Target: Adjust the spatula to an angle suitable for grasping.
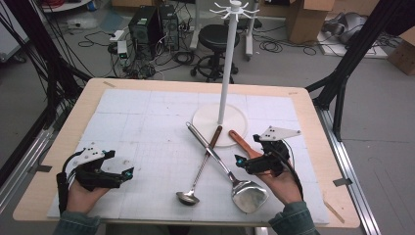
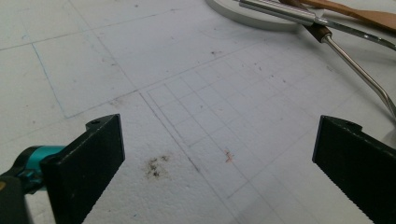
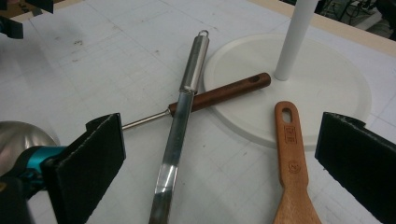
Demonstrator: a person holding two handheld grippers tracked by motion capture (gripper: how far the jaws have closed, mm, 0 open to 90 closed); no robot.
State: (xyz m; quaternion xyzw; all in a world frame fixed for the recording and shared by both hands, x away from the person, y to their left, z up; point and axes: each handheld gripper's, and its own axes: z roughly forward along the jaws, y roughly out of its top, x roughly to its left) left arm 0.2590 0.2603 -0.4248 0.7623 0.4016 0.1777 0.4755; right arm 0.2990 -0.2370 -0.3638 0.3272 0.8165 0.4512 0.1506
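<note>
On the white surface (image 1: pixel 147 112), near the stand (image 1: pixel 219 125), the wooden spatula (image 3: pixel 289 158) lies directly ahead of the right gripper (image 3: pixel 219 154), its handle running away toward the stand's base. That gripper stands released, jaws wide, nearest this utensil. The left gripper (image 2: pixel 217 154), likewise released, rests well apart over bare surface.

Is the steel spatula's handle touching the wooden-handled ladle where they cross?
Touching. The right gripper view shows the flat steel spatula handle lying directly across the dark wooden ladle handle, no gap at the crossing.
</note>
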